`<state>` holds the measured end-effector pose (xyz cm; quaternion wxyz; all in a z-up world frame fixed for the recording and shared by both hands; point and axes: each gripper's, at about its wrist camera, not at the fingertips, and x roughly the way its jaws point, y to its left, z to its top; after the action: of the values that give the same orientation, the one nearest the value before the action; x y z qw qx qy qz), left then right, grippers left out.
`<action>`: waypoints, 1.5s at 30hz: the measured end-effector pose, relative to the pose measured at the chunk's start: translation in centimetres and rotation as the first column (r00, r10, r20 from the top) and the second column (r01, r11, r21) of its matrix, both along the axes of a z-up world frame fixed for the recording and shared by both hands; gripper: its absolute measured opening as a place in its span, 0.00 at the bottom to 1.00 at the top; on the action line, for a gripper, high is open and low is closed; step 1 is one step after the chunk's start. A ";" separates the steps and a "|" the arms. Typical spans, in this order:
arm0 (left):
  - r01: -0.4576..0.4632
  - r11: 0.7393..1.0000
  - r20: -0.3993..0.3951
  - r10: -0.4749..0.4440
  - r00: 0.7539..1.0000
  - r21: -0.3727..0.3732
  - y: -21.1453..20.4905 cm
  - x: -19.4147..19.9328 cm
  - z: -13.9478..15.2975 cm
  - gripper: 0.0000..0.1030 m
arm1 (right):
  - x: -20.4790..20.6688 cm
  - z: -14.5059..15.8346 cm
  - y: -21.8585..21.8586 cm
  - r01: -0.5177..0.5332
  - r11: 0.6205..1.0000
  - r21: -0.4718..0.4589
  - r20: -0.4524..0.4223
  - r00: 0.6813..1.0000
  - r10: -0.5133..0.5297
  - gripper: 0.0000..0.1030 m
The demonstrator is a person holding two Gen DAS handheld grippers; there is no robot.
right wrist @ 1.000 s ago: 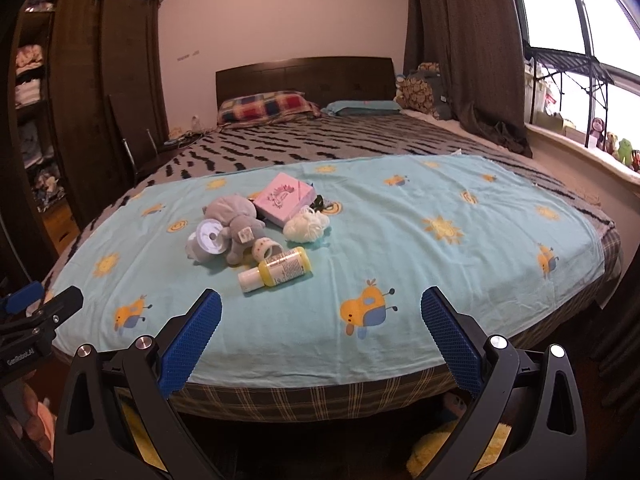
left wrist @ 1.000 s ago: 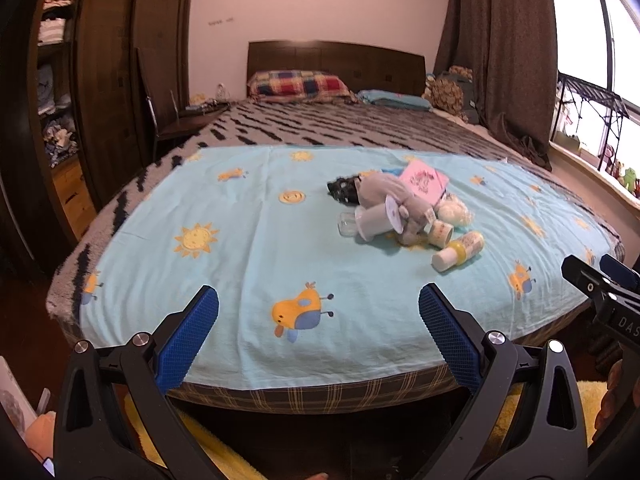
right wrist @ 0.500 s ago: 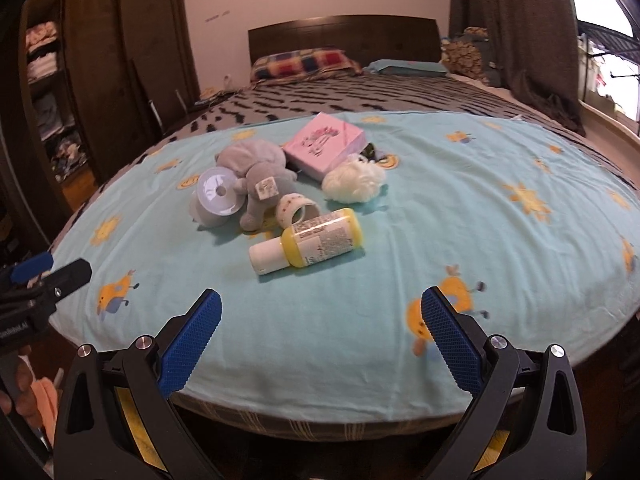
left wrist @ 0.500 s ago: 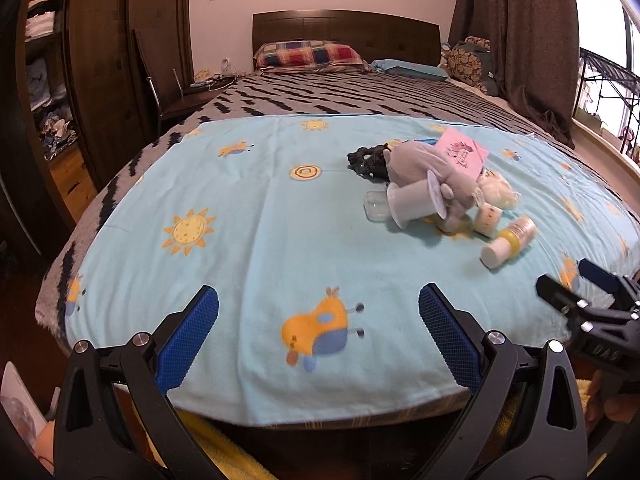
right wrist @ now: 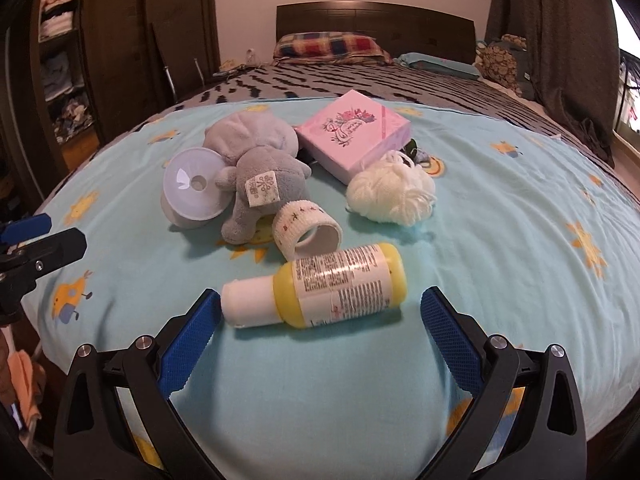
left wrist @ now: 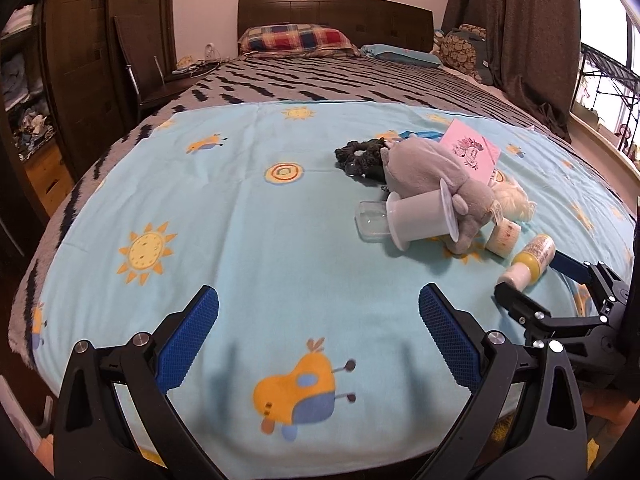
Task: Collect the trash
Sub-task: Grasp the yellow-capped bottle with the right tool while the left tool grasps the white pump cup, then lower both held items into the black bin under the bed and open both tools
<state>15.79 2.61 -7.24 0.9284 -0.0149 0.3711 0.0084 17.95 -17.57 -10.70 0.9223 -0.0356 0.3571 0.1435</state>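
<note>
A yellow bottle with a white cap (right wrist: 316,290) lies on its side on the light blue sheet (right wrist: 500,260), just ahead of and between the fingertips of my open right gripper (right wrist: 320,310). Behind it lie a tape roll (right wrist: 306,230), a white yarn ball (right wrist: 390,192), a grey plush elephant (right wrist: 256,168), a white plastic cup (right wrist: 192,190) and a pink box (right wrist: 354,132). My left gripper (left wrist: 318,312) is open and empty over bare sheet, left of the pile. In the left wrist view the bottle (left wrist: 528,262) lies by the right gripper (left wrist: 560,292).
A clear plastic lid (left wrist: 370,222) and a dark scrunchie (left wrist: 360,156) lie at the pile's left side. The zebra-striped blanket (left wrist: 340,80), a plaid pillow (left wrist: 296,40) and headboard are behind. A dark wardrobe (left wrist: 80,60) stands left, curtains (left wrist: 516,28) right.
Both grippers have moved forward over the bed. The right gripper has closed in on the yellow bottle, which now lies between its fingertips. Both stay open.
</note>
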 end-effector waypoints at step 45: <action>0.237 0.970 0.040 -0.235 0.971 -0.056 -5.5 4.3 0.0 0.47 | -3.0 1.6 -4.8 0.101 0.994 0.046 0.025 0.994 -0.103 0.82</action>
<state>20.12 -2.92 -7.21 0.9280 0.0013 0.3548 -0.1138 14.91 -22.40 -9.11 0.9338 0.0013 0.3424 0.1035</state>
